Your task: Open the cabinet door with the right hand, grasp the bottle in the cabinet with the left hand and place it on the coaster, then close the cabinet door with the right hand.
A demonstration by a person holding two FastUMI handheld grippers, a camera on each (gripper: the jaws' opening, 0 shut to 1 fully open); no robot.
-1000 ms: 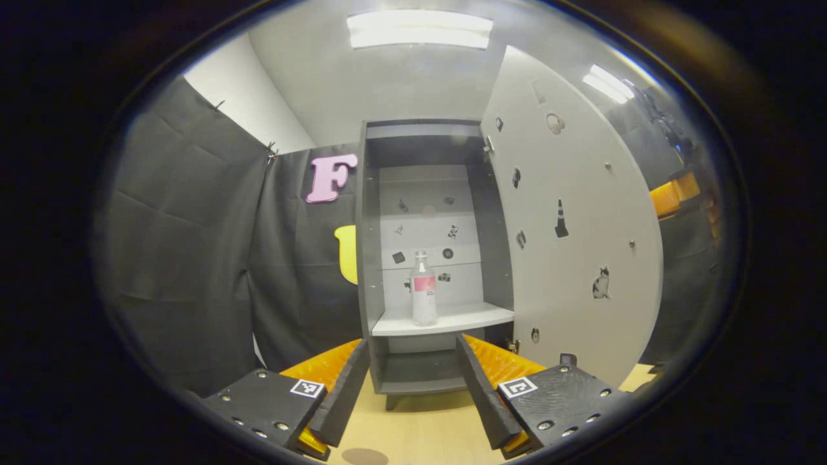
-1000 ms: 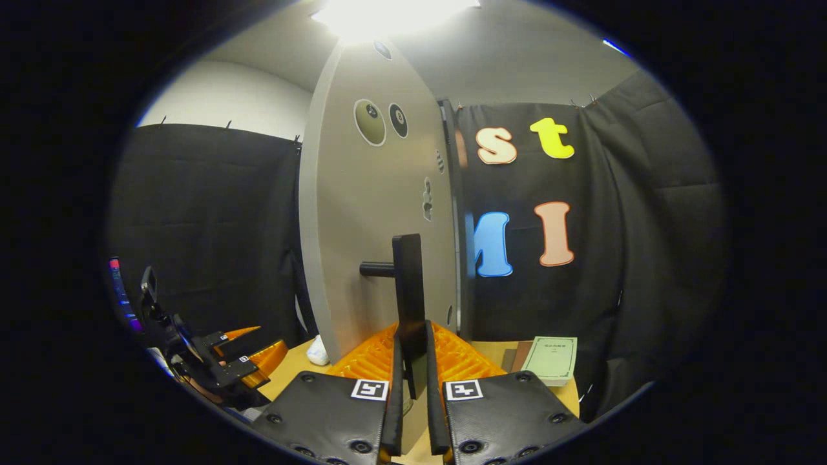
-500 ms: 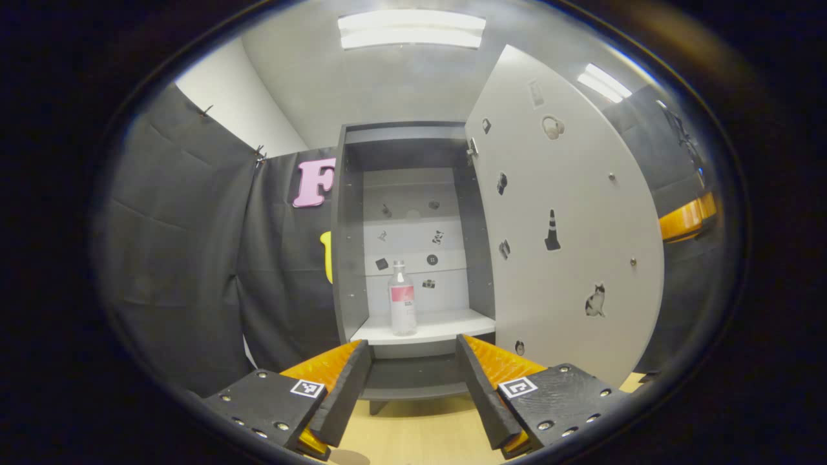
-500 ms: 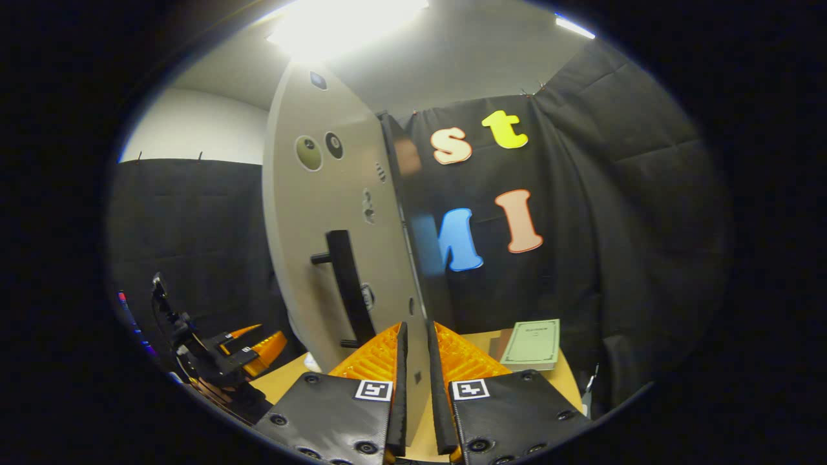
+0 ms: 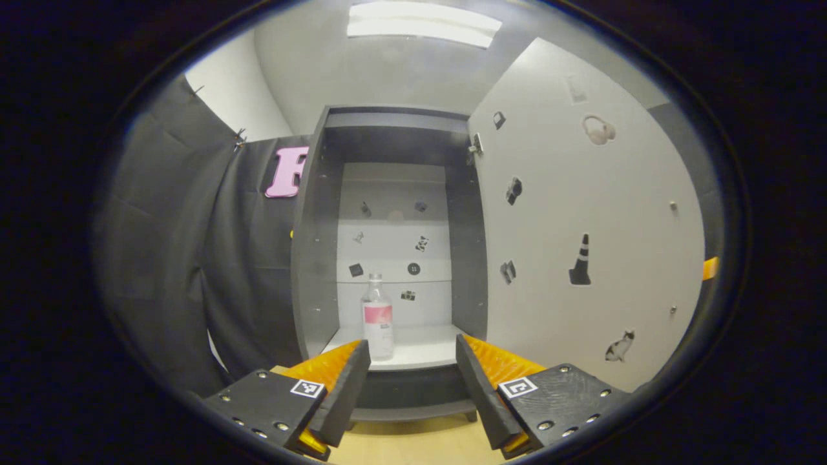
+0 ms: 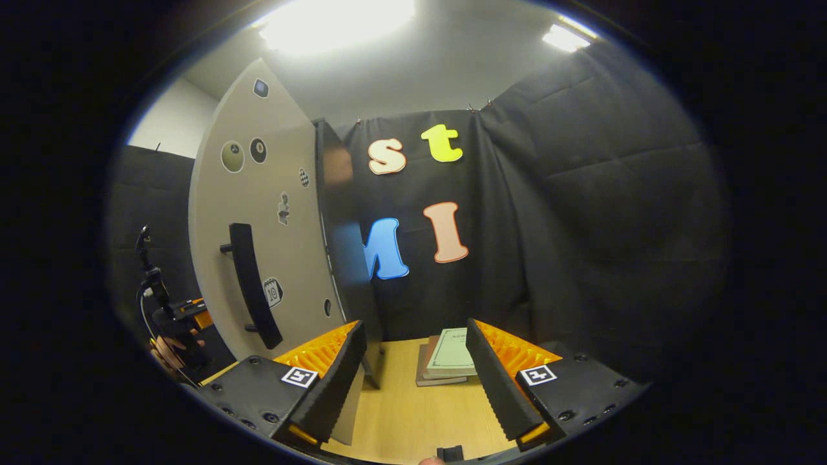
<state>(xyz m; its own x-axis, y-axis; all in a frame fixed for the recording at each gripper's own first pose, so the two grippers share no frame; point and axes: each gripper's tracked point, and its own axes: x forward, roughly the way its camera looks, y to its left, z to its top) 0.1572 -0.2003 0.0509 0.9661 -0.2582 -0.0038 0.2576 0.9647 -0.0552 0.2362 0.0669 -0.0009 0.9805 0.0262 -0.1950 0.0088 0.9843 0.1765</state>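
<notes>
- Jaws of the left gripper (image 5: 412, 365) stand wide apart with nothing between them, pointed at the open cabinet (image 5: 387, 258) from just outside it.
- Jaws of the right gripper (image 6: 413, 368) are also spread wide and grip nothing; bare counter (image 6: 413, 420) shows in the gap.
- In the left gripper view, the bottle (image 5: 378, 316) stands upright on the white shelf (image 5: 420, 352), toward its left side, clear-bodied with a pink band. Its foot is hidden behind the tip of the left finger, so where it meets the shelf cannot be seen.
- Below the shelf, the cabinet's lower compartment is mostly covered by the fingers and is dark; what is in it cannot be made out.
- The cabinet door (image 5: 581, 226) is swung open to the right, its inner face carrying small stickers; its far edge is cut off at the rim of the view.
- In the right gripper view, the door's outer face shows the black handle (image 6: 253, 284), apart from the right gripper and to its left.
- 2 or 3 stacked books (image 6: 449, 355) lie on the counter past the fingers, partly hidden by the right finger.
- At the far left edge of that view, the other gripper and a hand (image 6: 169, 349) are dim and partly cut off.
</notes>
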